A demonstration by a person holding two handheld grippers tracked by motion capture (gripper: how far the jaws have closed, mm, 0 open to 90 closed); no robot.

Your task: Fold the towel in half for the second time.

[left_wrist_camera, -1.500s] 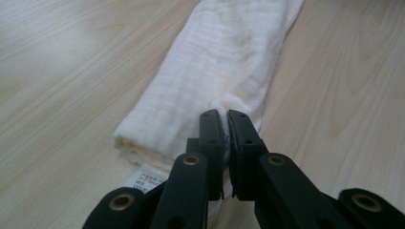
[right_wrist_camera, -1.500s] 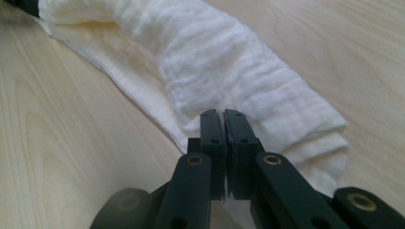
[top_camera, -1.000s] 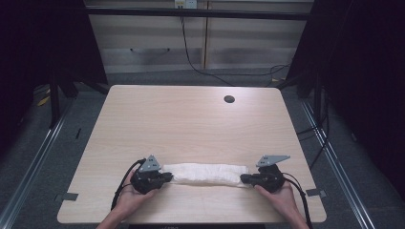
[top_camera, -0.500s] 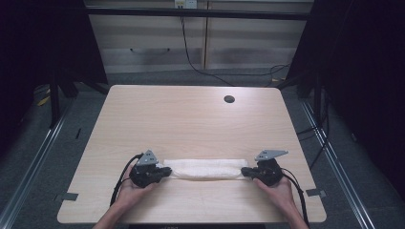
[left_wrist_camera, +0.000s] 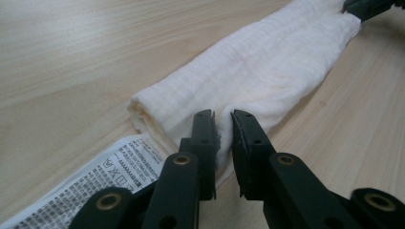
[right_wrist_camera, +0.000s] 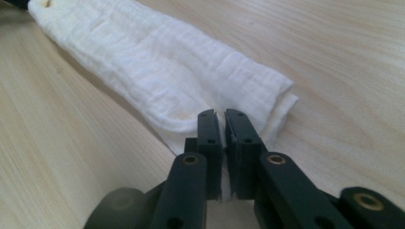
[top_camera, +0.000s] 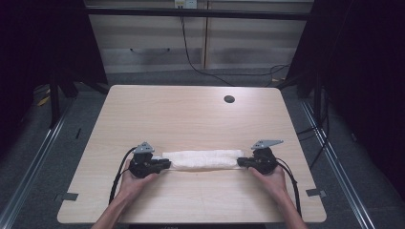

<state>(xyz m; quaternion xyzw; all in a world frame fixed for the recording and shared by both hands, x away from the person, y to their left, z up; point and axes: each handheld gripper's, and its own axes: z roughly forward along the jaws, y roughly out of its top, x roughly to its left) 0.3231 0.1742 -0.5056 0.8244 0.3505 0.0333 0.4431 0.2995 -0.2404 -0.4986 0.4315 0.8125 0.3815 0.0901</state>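
While the long white folded cotton cloth (top_camera: 204, 159) lies crosswise along the near edge of the pale wooden table (top_camera: 191, 114), our left gripper (top_camera: 162, 164) and right gripper (top_camera: 242, 162), jaws just easing apart, pinch its two ends loosely.

A pale wood-grain bench with rounded corners (top_camera: 191, 119) fills the middle of the frame. A long rolled white cloth (top_camera: 203, 159) lies across its lower centre. A small dark round grommet hole (top_camera: 229, 99) sits at upper right.
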